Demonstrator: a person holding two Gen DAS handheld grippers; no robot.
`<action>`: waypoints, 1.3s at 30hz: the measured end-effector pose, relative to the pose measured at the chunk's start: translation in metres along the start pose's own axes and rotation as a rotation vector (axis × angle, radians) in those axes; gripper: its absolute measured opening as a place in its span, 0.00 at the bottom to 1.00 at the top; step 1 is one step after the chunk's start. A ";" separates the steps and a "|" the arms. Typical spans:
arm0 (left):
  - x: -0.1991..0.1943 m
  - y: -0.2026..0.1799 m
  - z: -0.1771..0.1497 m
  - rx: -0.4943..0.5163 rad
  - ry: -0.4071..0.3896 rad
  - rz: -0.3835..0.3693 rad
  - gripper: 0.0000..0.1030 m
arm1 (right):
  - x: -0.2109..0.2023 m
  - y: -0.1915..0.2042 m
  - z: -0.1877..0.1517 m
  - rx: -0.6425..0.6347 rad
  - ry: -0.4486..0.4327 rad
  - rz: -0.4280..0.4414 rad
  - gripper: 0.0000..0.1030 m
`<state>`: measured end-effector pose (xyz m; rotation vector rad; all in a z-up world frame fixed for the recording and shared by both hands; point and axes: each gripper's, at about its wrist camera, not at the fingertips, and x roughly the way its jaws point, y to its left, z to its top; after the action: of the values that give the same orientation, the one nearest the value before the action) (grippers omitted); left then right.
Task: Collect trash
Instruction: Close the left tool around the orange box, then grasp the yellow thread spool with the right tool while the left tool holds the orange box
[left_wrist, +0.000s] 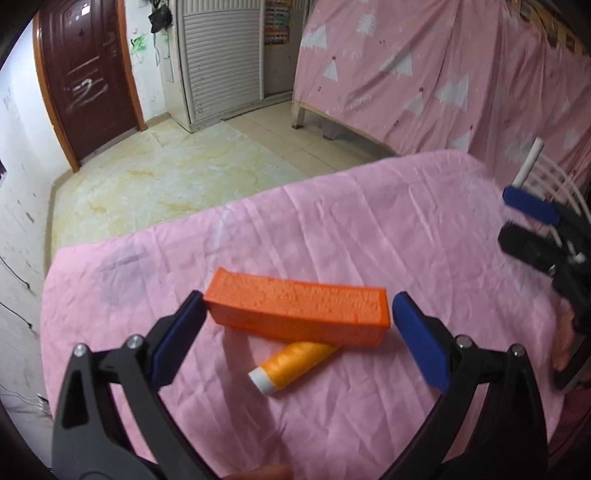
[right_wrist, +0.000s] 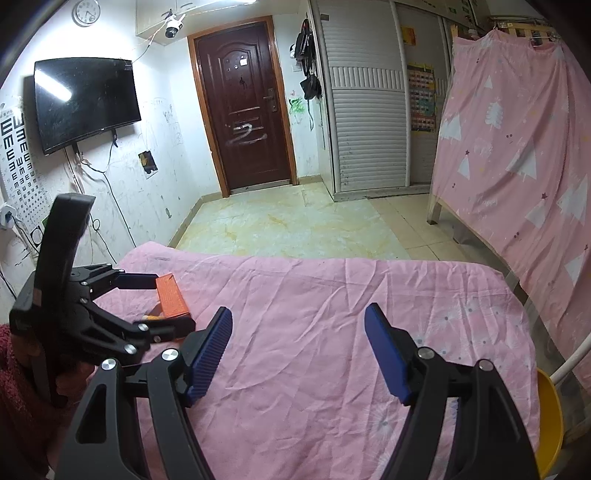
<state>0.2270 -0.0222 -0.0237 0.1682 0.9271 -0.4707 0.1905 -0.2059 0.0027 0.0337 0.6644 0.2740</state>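
Observation:
An orange rectangular block (left_wrist: 295, 308) lies on the table's pink cloth (left_wrist: 351, 221), resting partly on an orange thread spool (left_wrist: 295, 363) with a white end. My left gripper (left_wrist: 295, 301) is open wide and straddles the block lengthwise. Its left pad is right at the block's end and the right pad stands a little clear. The right wrist view shows the same left gripper (right_wrist: 174, 304) around the block (right_wrist: 168, 295). My right gripper (right_wrist: 299, 314) hovers open over bare pink cloth (right_wrist: 332, 288) with nothing between its fingers; it also shows at the right edge (left_wrist: 513, 219).
A yellow bin (right_wrist: 550, 417) sits below the table's right edge beside white rails (left_wrist: 554, 181). A pink patterned curtain (right_wrist: 517, 147) hangs on the right. Tiled floor (right_wrist: 295, 229), a dark door (right_wrist: 243, 107) and a wall-mounted TV (right_wrist: 85, 99) lie beyond the table.

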 end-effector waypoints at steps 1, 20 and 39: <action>0.000 -0.001 -0.001 0.006 -0.001 0.010 0.94 | 0.001 0.000 0.000 0.000 0.001 0.001 0.66; -0.027 0.036 0.004 -0.186 -0.091 0.061 0.85 | 0.007 0.031 -0.003 -0.063 0.033 0.063 0.67; -0.063 0.081 -0.002 -0.368 -0.179 0.085 0.85 | 0.065 0.137 -0.009 -0.214 0.193 0.177 0.69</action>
<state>0.2304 0.0707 0.0207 -0.1668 0.8115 -0.2264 0.2014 -0.0575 -0.0272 -0.1409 0.8214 0.5228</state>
